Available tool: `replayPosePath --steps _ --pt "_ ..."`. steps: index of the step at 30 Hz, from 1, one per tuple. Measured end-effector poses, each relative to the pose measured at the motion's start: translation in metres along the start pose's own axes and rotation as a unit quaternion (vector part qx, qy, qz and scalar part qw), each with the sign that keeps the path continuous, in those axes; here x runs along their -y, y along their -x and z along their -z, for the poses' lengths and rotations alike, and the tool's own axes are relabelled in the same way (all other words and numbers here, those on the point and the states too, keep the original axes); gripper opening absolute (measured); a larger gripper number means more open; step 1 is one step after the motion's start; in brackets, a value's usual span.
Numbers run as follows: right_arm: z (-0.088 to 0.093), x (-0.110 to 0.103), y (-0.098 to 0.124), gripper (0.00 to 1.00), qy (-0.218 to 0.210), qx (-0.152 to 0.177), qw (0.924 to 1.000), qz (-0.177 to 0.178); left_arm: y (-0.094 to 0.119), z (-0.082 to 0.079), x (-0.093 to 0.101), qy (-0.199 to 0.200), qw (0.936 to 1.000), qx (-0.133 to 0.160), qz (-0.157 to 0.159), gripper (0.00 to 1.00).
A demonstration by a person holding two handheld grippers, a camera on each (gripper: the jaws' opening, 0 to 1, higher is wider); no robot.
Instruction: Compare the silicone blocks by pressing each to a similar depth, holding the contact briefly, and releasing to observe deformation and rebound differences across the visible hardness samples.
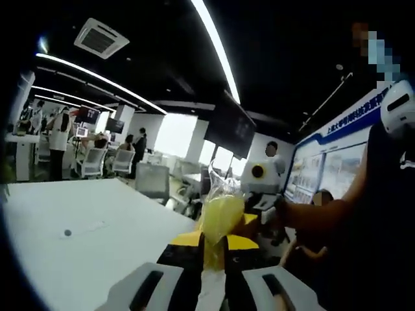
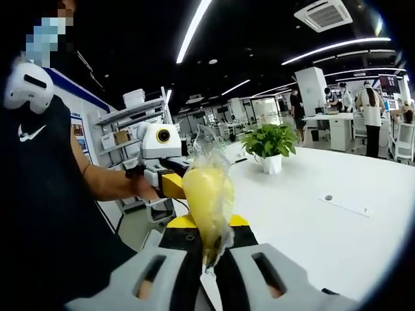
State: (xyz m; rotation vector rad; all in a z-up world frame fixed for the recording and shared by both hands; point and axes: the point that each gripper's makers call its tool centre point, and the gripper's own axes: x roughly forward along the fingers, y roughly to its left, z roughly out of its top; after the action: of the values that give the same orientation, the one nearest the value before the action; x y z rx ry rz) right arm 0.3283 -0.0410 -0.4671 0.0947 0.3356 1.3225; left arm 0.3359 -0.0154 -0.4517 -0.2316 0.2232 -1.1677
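Yellow block (image 2: 209,194) in clear crinkled bag (bulging) — both grippers (image 1: 213,275) (image 2: 211,262) clamped on bag.

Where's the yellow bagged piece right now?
The yellow bagged piece is held up between both grippers above the white table, pinched in the right gripper and the left gripper.

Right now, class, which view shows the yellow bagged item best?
The right gripper view: the yellow bagged item looks larger and brighter there, against the white table. The left gripper view shows it smaller and dimmer.
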Motion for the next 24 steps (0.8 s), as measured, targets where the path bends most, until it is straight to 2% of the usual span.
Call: replayPosePath --steps 4,8,18,24 --pt "0.001 -0.002 0.0 0.0 -0.002 -0.004 1.0 -0.002 0.001 0.001 0.0 0.007 1.0 -0.004 0.006 0.13" --pt "0.0 -0.007 0.0 0.0 0.001 0.002 0.9999 -0.012 0.0 0.003 0.0 0.007 0.9999 -0.007 0.003 0.23" --pt "-0.001 -0.013 -0.001 0.0 0.003 0.001 0.9998 -0.022 0.0 0.005 0.01 -0.01 0.9997 -0.013 0.016 0.19" --pt "0.001 -0.017 0.001 0.0 -0.001 -0.003 0.9995 -0.03 0.0 0.008 0.015 0.01 0.9993 -0.022 0.027 0.16"
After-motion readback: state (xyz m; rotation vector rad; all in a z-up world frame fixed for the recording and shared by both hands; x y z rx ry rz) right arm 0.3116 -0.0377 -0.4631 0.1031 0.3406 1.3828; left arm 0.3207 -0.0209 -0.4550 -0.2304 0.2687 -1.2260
